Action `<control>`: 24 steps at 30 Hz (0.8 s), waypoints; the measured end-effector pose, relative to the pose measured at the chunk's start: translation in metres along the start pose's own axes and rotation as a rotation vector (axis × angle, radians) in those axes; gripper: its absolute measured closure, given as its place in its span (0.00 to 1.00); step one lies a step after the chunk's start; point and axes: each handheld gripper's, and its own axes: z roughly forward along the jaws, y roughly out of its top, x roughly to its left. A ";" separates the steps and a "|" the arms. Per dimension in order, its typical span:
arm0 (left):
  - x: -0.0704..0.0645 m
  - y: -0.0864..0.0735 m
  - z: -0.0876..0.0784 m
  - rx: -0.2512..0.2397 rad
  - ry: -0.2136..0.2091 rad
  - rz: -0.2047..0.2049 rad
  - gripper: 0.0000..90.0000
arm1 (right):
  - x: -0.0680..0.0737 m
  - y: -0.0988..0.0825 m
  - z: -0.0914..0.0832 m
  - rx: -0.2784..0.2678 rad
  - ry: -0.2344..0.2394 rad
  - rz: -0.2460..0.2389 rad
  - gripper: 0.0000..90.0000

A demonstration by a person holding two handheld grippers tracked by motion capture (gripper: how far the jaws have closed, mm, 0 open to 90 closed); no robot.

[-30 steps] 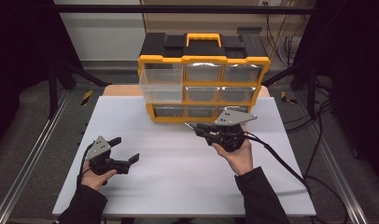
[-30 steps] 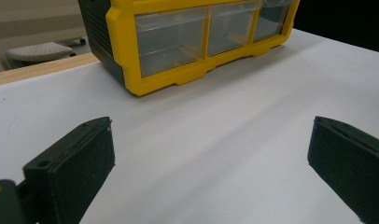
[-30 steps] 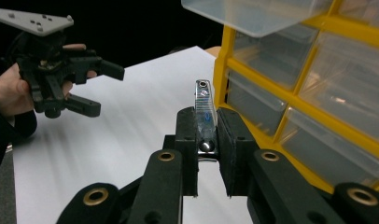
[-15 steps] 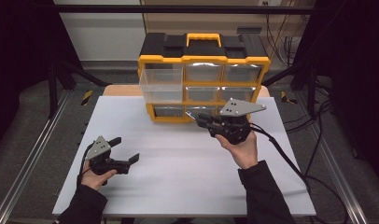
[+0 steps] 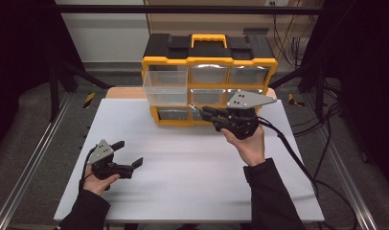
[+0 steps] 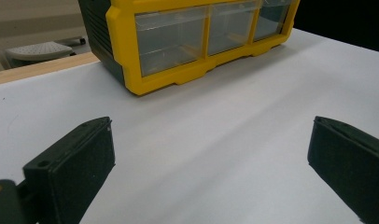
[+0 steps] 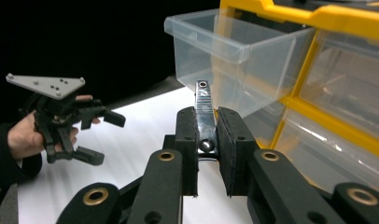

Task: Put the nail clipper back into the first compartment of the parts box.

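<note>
We carry a shiny metal piece (image 7: 204,116) toward the open clear drawer (image 7: 234,56).
Our right gripper (image 7: 207,135) pinches it tight; we lift it over the rim at upper middle. Left gripper (image 5: 128,155) rests wide open, empty.

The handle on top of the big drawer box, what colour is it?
Yellow: the handle atop the black-and-yellow plastic drawer box, clearest in the high view.

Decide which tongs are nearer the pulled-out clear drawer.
Right. The right tongs hold a metal piece just below the clear drawer; the left tongs rest far off, near the table's front-left.
</note>
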 end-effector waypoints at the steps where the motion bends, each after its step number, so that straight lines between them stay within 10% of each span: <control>1: 0.000 0.000 0.000 0.000 0.000 0.001 0.00 | 0.000 0.002 0.000 -0.003 -0.001 -0.003 0.88; 24: 0.001 0.000 0.000 -0.001 -0.001 -0.001 0.00 | -0.006 0.045 0.011 -0.047 -0.016 -0.025 0.88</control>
